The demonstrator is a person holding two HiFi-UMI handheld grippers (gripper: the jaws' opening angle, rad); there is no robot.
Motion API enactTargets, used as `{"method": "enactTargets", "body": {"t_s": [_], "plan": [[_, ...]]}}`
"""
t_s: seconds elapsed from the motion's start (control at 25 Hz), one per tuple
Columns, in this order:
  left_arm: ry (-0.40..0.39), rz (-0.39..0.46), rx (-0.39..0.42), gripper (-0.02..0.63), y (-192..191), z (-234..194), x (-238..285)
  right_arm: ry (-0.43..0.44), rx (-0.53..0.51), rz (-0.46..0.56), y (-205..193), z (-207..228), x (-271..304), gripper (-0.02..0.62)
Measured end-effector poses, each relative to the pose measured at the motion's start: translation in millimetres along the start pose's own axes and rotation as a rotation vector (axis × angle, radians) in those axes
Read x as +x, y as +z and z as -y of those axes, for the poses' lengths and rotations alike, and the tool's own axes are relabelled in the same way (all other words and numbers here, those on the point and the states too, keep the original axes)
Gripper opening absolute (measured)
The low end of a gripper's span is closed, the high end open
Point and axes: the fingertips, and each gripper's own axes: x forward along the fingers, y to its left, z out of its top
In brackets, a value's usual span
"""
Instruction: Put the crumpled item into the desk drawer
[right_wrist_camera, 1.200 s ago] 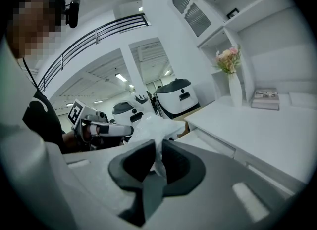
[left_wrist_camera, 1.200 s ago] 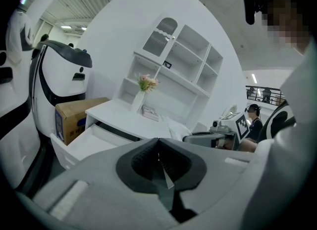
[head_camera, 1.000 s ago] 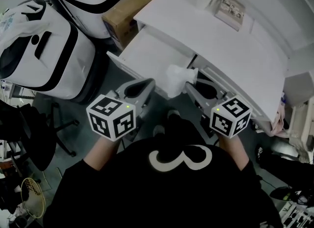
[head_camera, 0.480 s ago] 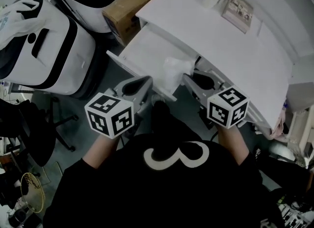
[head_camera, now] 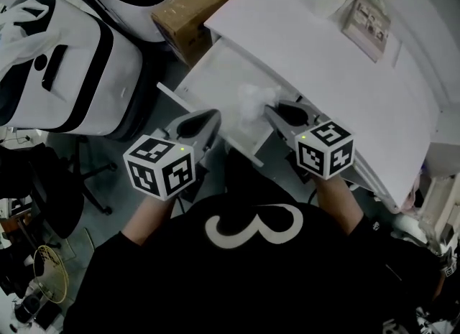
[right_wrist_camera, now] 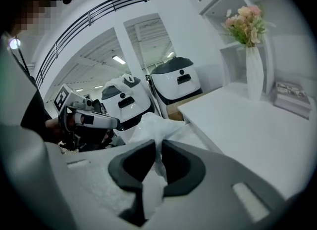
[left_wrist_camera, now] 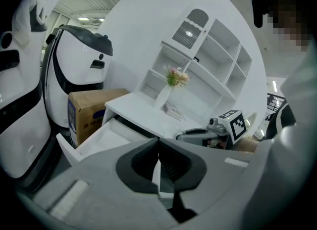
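Left gripper (head_camera: 210, 119) and right gripper (head_camera: 270, 110) point far and down, side by side; left jaws together, right pinching the item (head_camera: 251, 100).

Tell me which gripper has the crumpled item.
The right gripper: its jaws pinch the white crumpled item, while the left gripper is shut on nothing.

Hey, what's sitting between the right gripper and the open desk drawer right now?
The crumpled item, pinched in the right gripper, above the open drawer; the head and right gripper views show it.
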Motion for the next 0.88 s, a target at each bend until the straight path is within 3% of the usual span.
{"method": "enactTargets", "body": {"t_s": [0.6,0.88], "plan": [[0.073,-0.056,-0.090,0.011,-4.9,-64.2,35.2,-0.024,0.021,-0.161,-20.0,65.5,91.7,0.046],[0.090,-0.072,-0.122,0.011,-10.4,-82.2,46.4,-0.024,-0.038,-0.254,-44.8,76.9,131.3,0.046]]}}
